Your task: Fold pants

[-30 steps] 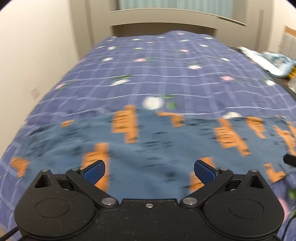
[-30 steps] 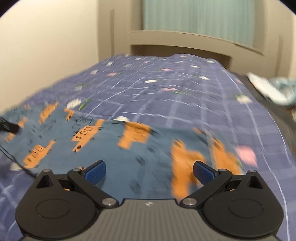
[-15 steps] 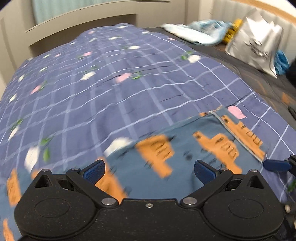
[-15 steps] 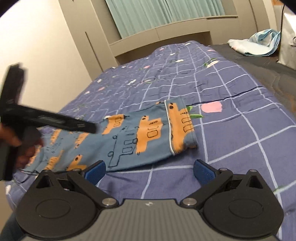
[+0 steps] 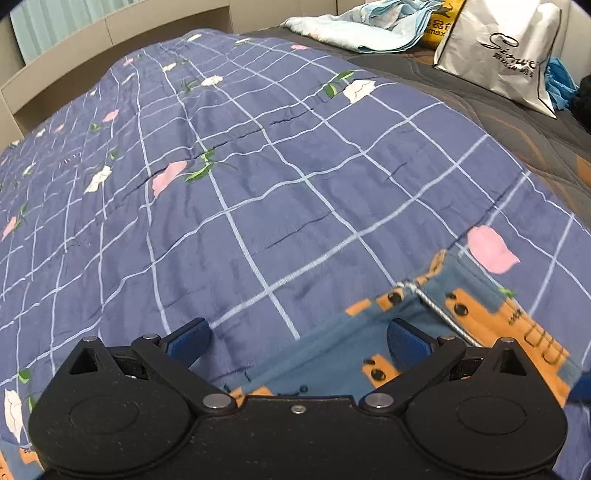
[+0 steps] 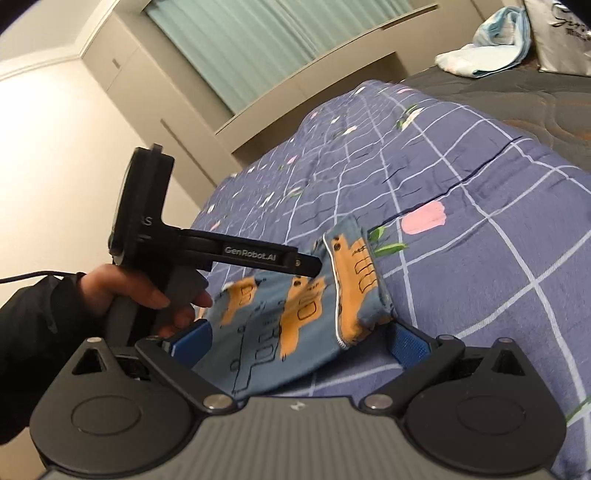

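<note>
Right claw (image 6: 299,343): black two-finger gripper with blue pads, spread wide, nothing grasped. Directly ahead of it, between the pads and just beyond, lies the hem end of the blue cotton pants printed with orange vehicles (image 6: 295,314), white piping across the cuff.

Left claw (image 5: 299,338): same build, released. Its right pad sits over the same cuff; its left pad over bare bedding. A person's hand in a black sleeve (image 6: 147,291) holds it to the right claw's left.

Change: a second ago both claws faced the pants' broad middle; now both have swung to the cuff end. Likely a grasp of the leg hem for a lengthwise fold.

Beyond the claws: purple checked floral quilt (image 5: 258,177), wide and clear. Farther right, dark quilted mattress edge (image 5: 498,110), white paper bag (image 5: 498,51), pale blue cloth heap (image 5: 369,26).
</note>
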`<action>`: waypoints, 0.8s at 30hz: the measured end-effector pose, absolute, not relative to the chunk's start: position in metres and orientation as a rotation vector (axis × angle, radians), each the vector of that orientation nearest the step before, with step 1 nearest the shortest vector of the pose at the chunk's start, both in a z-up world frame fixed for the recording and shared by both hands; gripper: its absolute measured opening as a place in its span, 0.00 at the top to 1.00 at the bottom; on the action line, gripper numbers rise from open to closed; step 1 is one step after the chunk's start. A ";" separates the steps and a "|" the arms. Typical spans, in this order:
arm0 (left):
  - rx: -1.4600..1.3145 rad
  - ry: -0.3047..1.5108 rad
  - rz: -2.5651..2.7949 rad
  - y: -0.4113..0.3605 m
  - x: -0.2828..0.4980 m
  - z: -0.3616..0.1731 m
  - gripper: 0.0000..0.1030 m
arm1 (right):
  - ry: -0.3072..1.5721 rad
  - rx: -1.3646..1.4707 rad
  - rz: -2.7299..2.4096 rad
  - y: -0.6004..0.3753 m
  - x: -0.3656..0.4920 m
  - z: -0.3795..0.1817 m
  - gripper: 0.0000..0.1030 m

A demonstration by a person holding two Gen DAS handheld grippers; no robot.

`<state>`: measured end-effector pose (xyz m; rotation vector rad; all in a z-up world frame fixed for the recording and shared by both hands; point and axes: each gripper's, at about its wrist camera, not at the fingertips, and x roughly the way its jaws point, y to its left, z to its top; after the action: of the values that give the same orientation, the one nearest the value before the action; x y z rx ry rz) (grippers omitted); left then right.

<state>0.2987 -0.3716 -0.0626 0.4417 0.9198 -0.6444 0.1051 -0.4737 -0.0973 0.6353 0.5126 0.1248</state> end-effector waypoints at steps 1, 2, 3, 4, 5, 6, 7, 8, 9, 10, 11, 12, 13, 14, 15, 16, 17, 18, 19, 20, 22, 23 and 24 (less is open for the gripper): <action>0.438 0.929 -0.642 -0.372 0.300 -0.062 0.00 | 0.504 0.642 0.118 -0.473 0.105 -0.098 0.09; 0.434 0.938 -0.638 -0.372 0.302 -0.062 0.00 | 0.498 0.652 0.111 -0.473 0.105 -0.099 0.12; 0.431 0.944 -0.633 -0.373 0.303 -0.060 0.01 | 0.493 0.667 0.102 -0.474 0.105 -0.100 0.20; 0.428 0.947 -0.626 -0.373 0.303 -0.058 0.01 | 0.488 0.686 0.092 -0.475 0.105 -0.101 0.26; 0.425 0.946 -0.620 -0.374 0.302 -0.055 0.01 | 0.484 0.695 0.083 -0.475 0.104 -0.102 0.35; 0.419 0.943 -0.619 -0.375 0.301 -0.052 0.01 | 0.483 0.693 0.064 -0.475 0.104 -0.102 0.45; 0.409 0.943 -0.622 -0.376 0.301 -0.048 0.01 | 0.486 0.677 0.040 -0.474 0.104 -0.101 0.53; 0.388 0.949 -0.632 -0.376 0.300 -0.044 0.01 | 0.488 0.644 0.019 -0.471 0.103 -0.099 0.57; 0.357 0.957 -0.650 -0.376 0.298 -0.039 0.01 | 0.490 0.601 0.003 -0.467 0.103 -0.097 0.58; 0.322 0.967 -0.671 -0.376 0.297 -0.035 0.01 | 0.488 0.561 -0.004 -0.462 0.104 -0.095 0.59; 0.281 0.983 -0.694 -0.377 0.296 -0.030 0.01 | 0.486 0.503 -0.012 -0.456 0.105 -0.091 0.60; 0.243 0.999 -0.714 -0.378 0.295 -0.026 0.01 | 0.485 0.457 -0.023 -0.450 0.106 -0.089 0.63; 0.212 1.016 -0.732 -0.379 0.294 -0.022 0.01 | 0.490 0.408 -0.038 -0.444 0.107 -0.087 0.68; 0.182 1.034 -0.755 -0.381 0.292 -0.019 0.01 | 0.496 0.353 -0.056 -0.437 0.109 -0.086 0.71; 0.159 1.053 -0.779 -0.383 0.290 -0.017 0.01 | 0.499 0.297 -0.069 -0.429 0.110 -0.084 0.78; 0.147 1.070 -0.796 -0.386 0.289 -0.016 0.01 | 0.500 0.251 -0.072 -0.423 0.112 -0.083 0.79; 0.136 1.090 -0.816 -0.390 0.287 -0.015 0.03 | 0.499 0.203 -0.079 -0.416 0.112 -0.082 0.79; 0.130 1.109 -0.833 -0.393 0.285 -0.015 0.04 | 0.495 0.140 -0.093 -0.406 0.112 -0.080 0.80; 0.131 1.128 -0.845 -0.396 0.283 -0.015 0.05 | 0.492 0.071 -0.108 -0.397 0.113 -0.079 0.80; 0.138 1.143 -0.852 -0.399 0.282 -0.016 0.07 | 0.491 0.004 -0.119 -0.388 0.115 -0.078 0.80; 0.172 1.156 -0.854 -0.407 0.280 -0.018 0.07 | 0.478 -0.157 -0.138 -0.366 0.116 -0.079 0.80; 0.200 1.157 -0.847 -0.410 0.278 -0.018 0.08 | 0.476 -0.247 -0.144 -0.356 0.120 -0.079 0.80; 0.230 1.156 -0.839 -0.412 0.276 -0.018 0.10 | 0.474 -0.322 -0.148 -0.347 0.120 -0.083 0.81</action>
<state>0.2765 -0.4122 -0.0183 0.2299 1.1564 -0.8390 0.1197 -0.3469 -0.0826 -0.3223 0.4742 -0.1480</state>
